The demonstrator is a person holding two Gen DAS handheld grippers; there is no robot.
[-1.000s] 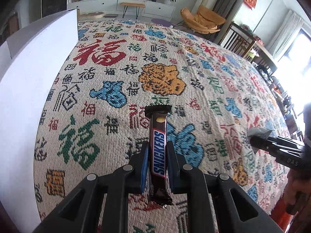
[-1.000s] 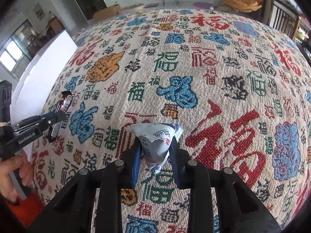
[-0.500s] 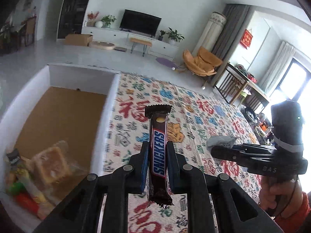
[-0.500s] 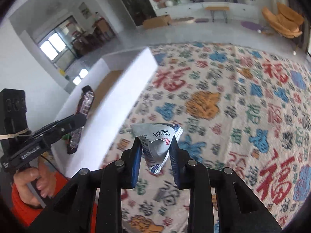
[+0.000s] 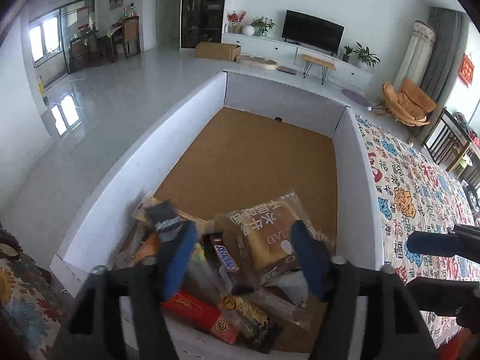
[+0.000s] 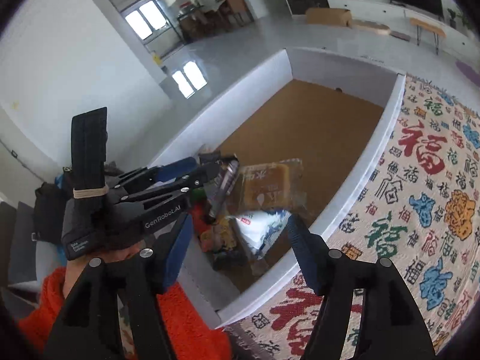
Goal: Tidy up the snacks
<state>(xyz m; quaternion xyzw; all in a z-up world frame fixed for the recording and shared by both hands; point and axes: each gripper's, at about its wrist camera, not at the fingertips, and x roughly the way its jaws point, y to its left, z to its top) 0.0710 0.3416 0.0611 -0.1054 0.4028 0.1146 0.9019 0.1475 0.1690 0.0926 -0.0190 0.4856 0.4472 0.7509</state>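
Observation:
Both grippers hang open over the near end of a white box (image 5: pixel 354 156) with a brown cardboard floor. My left gripper (image 5: pixel 244 255) is open and empty; the Snickers bar (image 5: pixel 225 259) lies below it on the snack pile. My right gripper (image 6: pixel 240 252) is open and empty; the white-and-blue packet (image 6: pixel 264 228) lies in the box beneath it. A wrapped bread loaf (image 5: pixel 270 237) rests on the pile, also seen in the right wrist view (image 6: pixel 267 186). The left gripper also shows in the right wrist view (image 6: pixel 210 168), open above the Snickers bar (image 6: pixel 226 186).
The pile holds a red packet (image 5: pixel 195 312), a noodle pack (image 5: pixel 249 315) and other wrapped snacks. The box's far half is bare cardboard. The patterned tablecloth (image 5: pixel 420 198) lies right of the box (image 6: pixel 375 162). The right gripper's finger (image 5: pixel 432 243) shows at the right edge.
Both grippers moved over the box and opened. The Snickers bar dropped from the left gripper and the white-and-blue packet from the right; both now lie in the box.

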